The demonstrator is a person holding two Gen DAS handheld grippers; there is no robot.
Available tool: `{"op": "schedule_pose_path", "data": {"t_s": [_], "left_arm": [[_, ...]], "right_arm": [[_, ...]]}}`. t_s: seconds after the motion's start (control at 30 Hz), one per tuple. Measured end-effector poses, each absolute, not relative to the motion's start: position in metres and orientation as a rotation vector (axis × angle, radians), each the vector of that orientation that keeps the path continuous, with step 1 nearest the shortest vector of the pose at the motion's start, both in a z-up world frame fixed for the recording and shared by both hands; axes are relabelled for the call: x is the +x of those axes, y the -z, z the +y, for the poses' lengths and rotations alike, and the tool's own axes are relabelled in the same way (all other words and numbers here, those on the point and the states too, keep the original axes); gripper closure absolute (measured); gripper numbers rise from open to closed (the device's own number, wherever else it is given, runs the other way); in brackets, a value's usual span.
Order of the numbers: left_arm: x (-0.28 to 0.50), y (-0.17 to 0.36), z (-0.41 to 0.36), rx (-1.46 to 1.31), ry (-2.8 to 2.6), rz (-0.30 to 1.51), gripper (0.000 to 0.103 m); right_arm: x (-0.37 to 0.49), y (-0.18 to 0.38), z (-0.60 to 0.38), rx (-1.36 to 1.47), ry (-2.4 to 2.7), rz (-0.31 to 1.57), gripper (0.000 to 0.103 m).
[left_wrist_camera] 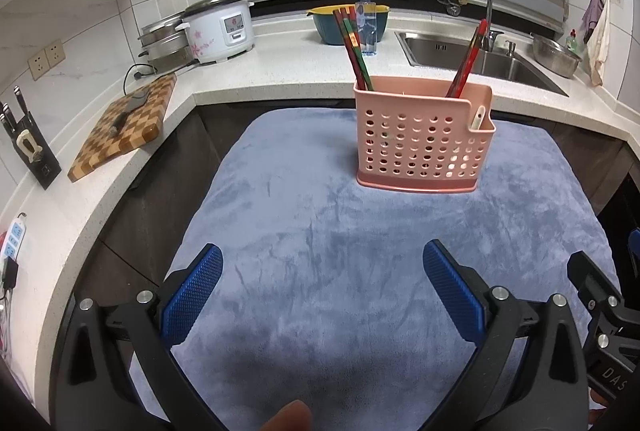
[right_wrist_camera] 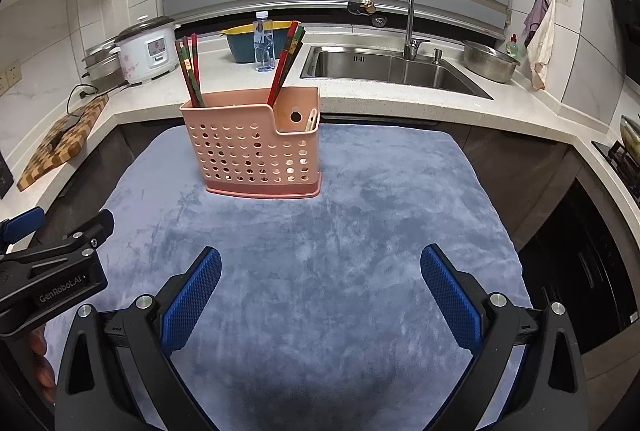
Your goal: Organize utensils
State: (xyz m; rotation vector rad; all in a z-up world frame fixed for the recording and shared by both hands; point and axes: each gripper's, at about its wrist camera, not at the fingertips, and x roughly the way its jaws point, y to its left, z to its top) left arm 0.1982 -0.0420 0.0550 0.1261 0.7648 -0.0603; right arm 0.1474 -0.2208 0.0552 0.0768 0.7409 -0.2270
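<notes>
On the counter at far left a cutting board is lying beside a rice cooker. The left gripper is hovering over the blue cloth, jaws standing wide apart and holding nothing. The pink basket is standing upright on the cloth, chopsticks leaning inside it. The right gripper is likewise gaping fully, empty. A sink is sitting behind on the right.
</notes>
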Motion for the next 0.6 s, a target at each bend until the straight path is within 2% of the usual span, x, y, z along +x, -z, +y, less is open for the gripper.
{"op": "schedule_pose_path", "data": {"t_s": [0.6], "left_arm": [[0.202,-0.044,-0.052,0.147,0.057,0.785,0.007]], "right_arm": [[0.154,-0.045,-0.217,0.078,0.207,0.758,0.007]]}}
